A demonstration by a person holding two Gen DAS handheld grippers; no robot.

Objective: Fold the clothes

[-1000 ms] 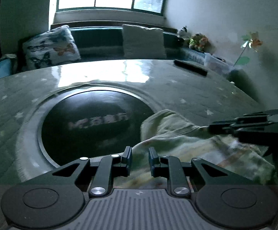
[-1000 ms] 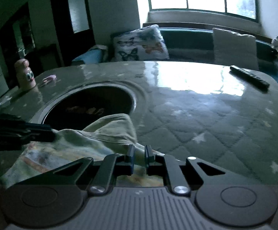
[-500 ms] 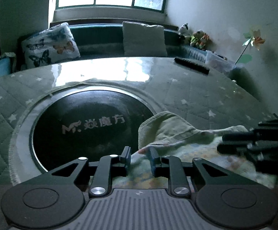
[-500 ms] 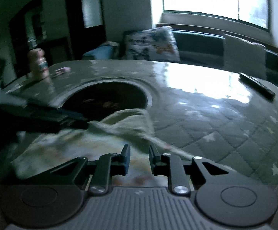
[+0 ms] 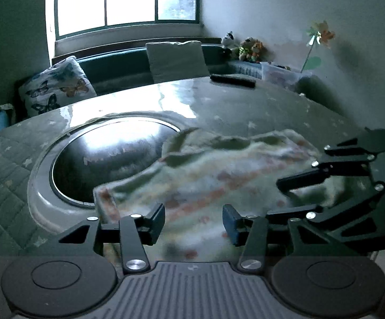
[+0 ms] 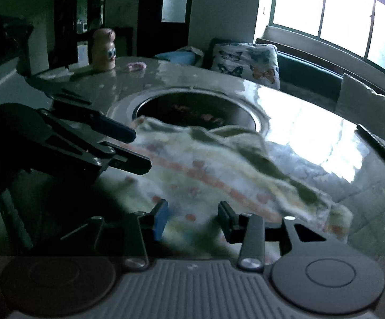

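Observation:
A pale patterned garment (image 5: 205, 175) lies spread on the quilted green table, its far edge over the rim of the round black inset. It also shows in the right wrist view (image 6: 219, 175), blurred. My left gripper (image 5: 193, 219) is open above the garment's near edge, holding nothing. My right gripper (image 6: 192, 216) is open over the cloth's near part, holding nothing. The right gripper shows at the right of the left wrist view (image 5: 298, 196), the left gripper at the left of the right wrist view (image 6: 136, 148); both have their jaws apart.
The round black inset (image 5: 112, 156) with a grey rim sits mid-table. A dark remote (image 5: 232, 81) lies at the far edge. A pink figurine (image 6: 103, 49) stands at the table's far left corner. A sofa with cushions (image 5: 55, 90) runs behind the table.
Both grippers have opened and let go of the garment. The cloth now lies spread wider on the table, and both grippers have pulled back and up.

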